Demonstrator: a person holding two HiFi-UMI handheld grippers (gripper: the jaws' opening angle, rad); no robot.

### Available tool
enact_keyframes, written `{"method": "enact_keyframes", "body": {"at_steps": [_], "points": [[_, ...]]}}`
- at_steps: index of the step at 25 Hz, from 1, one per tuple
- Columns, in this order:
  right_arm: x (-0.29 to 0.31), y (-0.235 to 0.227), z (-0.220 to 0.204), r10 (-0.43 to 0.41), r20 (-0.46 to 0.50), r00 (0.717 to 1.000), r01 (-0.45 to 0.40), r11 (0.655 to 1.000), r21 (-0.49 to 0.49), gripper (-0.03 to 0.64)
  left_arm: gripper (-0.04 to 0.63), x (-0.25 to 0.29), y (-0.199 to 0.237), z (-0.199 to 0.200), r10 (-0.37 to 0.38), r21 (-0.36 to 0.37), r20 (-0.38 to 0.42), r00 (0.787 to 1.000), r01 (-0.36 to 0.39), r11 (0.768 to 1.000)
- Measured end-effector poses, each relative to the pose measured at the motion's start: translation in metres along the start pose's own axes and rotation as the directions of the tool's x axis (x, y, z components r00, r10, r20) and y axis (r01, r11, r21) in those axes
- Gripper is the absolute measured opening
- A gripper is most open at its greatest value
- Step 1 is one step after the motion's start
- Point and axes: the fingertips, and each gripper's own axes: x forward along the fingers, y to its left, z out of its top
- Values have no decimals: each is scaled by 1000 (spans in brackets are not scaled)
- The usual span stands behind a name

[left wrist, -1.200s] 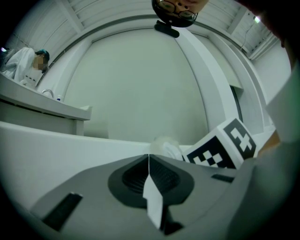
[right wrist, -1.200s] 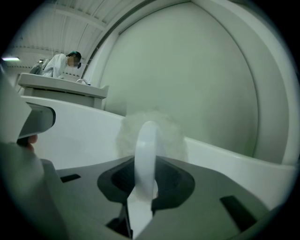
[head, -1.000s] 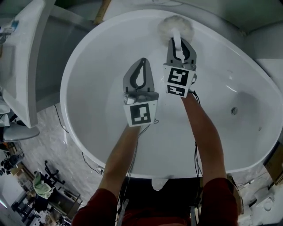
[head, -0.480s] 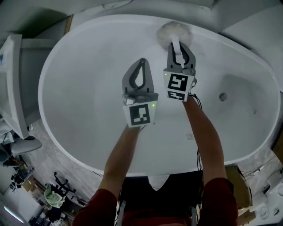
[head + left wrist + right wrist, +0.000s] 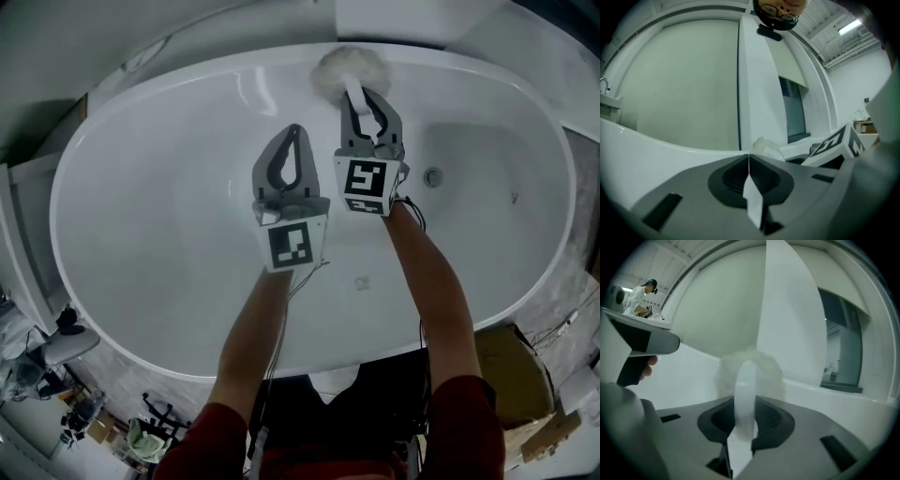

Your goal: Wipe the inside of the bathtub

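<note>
The white oval bathtub (image 5: pixel 141 234) fills the head view. My right gripper (image 5: pixel 362 101) is shut on the white handle (image 5: pixel 355 96) of a fluffy white scrubber (image 5: pixel 339 66), whose head rests against the tub's far wall just under the rim. In the right gripper view the handle (image 5: pixel 745 385) stands upright between the jaws of my right gripper (image 5: pixel 743 411), with the fluffy scrubber head (image 5: pixel 725 373) behind it. My left gripper (image 5: pixel 292 136) hovers over the tub's middle, just left of the right one, shut and empty. In its own view, my left gripper (image 5: pixel 749 159) shows its jaws meeting in a line.
The drain (image 5: pixel 432 176) sits in the tub floor to the right of my right gripper. A cardboard box (image 5: pixel 514 370) stands on the floor at the near right. Small clutter (image 5: pixel 141 436) lies on the floor at the near left. A white ledge (image 5: pixel 403 19) rises behind the far rim.
The head view has swung, so the whole tub and its drain now sit more centred. Both grippers stay shut, and the scrubber stays at the far wall.
</note>
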Motion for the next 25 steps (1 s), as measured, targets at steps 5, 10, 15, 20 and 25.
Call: {"method": "enact_keyframes", "body": {"at_steps": [5,10,15,20,25], "points": [[-18,-88,-35,-76,-14,997,76,997,-9,91,17,30,-78,-5,-66,0,-4,998,66,998],[-31,-155,-65,-119,-37,992,118,993,-26,91,17,54,-141,-11,-125,5,-7,992,125,992],[-48,-230,-95,-194,-62,979,196,980,27,91,16,75,-200,-15,-176,10,-7,984,176,984],[-62,-278,-113,-232,-90,968,241,965,101,91,15,92,-242,-20,-214,9,-9,977,214,977],[-80,-309,-124,-296,-119,948,313,933,177,89,16,98,-275,-19,-258,10,-10,966,258,966]]}}
